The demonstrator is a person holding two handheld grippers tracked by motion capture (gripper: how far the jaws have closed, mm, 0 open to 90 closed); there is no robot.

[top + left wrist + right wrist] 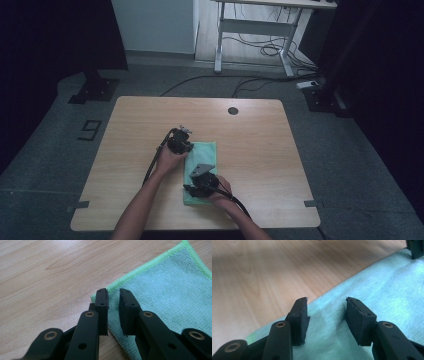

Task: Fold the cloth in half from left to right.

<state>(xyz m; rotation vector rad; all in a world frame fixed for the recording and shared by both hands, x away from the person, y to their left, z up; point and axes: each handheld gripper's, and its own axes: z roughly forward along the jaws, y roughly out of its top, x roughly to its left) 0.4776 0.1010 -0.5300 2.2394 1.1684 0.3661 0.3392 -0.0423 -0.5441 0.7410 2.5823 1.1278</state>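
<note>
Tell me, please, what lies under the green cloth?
The green cloth lies flat on the wooden table. Whatever is beneath it stays covered; no bulge shows.

Your right gripper [191, 187] hides the cloth's [204, 150] near corner; whether the left gripper [113, 296] pinches it, unclear

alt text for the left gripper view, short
The left gripper's two black jaws stand a narrow gap apart over the corner of a teal cloth with a green stitched edge, with nothing visibly pinched between them. The cloth lies flat on a light wooden table, filling the right side of the view.
</note>
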